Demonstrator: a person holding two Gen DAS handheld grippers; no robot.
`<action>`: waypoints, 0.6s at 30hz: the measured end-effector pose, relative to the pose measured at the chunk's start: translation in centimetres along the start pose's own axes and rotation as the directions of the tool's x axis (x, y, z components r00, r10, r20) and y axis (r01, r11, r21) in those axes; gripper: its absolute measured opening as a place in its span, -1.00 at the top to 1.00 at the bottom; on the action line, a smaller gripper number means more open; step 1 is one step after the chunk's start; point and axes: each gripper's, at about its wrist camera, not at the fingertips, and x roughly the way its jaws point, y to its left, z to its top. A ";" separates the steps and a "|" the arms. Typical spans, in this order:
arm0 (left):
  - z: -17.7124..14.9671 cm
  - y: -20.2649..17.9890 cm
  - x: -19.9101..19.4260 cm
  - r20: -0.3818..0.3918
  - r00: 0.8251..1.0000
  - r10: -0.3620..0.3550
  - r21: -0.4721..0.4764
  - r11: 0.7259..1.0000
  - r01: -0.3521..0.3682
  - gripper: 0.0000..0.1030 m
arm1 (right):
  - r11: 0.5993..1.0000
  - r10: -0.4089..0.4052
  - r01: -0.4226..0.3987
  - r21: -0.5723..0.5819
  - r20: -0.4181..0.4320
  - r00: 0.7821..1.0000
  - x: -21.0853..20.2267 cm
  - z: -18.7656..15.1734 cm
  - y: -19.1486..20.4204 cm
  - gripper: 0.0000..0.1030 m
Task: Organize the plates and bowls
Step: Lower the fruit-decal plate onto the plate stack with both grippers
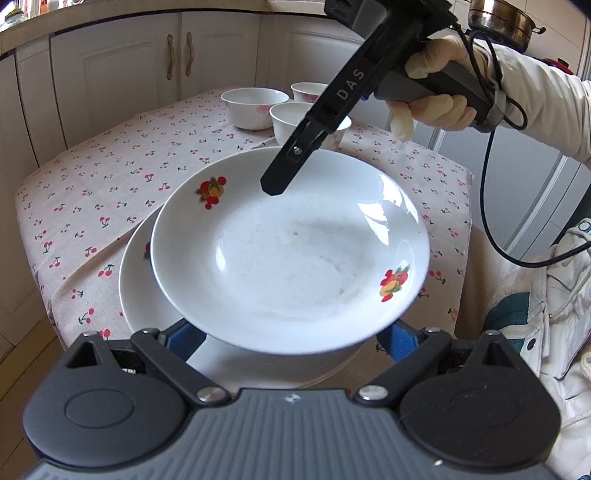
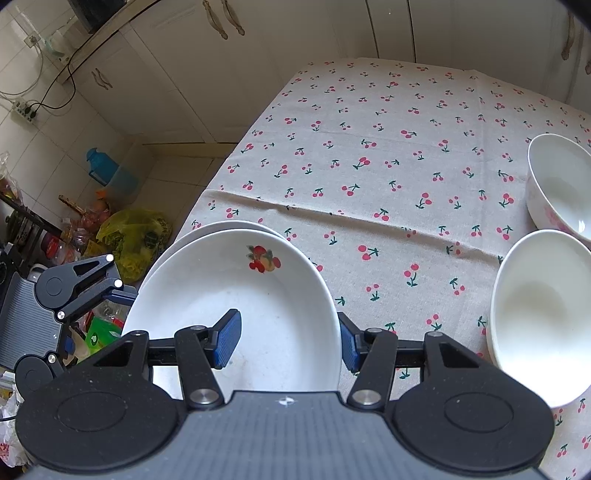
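A white plate with fruit prints (image 1: 288, 254) (image 2: 236, 310) is raised, tilted, above a second white plate (image 1: 147, 302) (image 2: 207, 227) lying on the cherry-print tablecloth. My right gripper (image 2: 290, 339) straddles the raised plate's far rim, one blue pad (image 2: 227, 339) above the plate and one (image 2: 349, 347) outside the rim, jaws open wide; it also shows in the left wrist view (image 1: 273, 188). My left gripper (image 1: 291, 339) is open under the plate's near edge, with the blue pads (image 1: 184, 338) partly hidden. Three white bowls (image 1: 255, 107) (image 2: 539, 314) stand farther back.
The table (image 2: 388, 147) stands in a kitchen with white cabinets (image 1: 110, 74). Bags and clutter (image 2: 129, 236) lie on the floor beside it. A metal pot (image 1: 502, 18) sits on the counter behind the gloved hand.
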 end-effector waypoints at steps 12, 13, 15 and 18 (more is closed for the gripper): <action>0.7 0.7 0.7 -0.094 0.995 -0.035 -0.015 0.999 0.033 -0.89 | 1.000 0.018 -0.018 0.012 0.007 1.000 -0.3 -0.1 -0.3 -0.17; 0.7 0.8 0.7 -0.099 0.995 -0.034 -0.016 0.999 0.033 -0.89 | 1.000 0.020 -0.020 0.012 0.008 1.000 -0.4 -0.2 -0.3 -0.17; 0.7 0.8 0.7 -0.107 0.994 -0.033 -0.019 0.999 0.031 -0.89 | 1.000 0.023 -0.023 0.011 0.010 1.000 -0.5 -0.2 -0.4 -0.17; 0.8 0.8 0.7 -0.114 0.993 -0.029 -0.016 1.000 0.027 -0.90 | 1.000 0.028 -0.028 0.013 0.015 1.000 -0.7 -0.3 -0.5 -0.17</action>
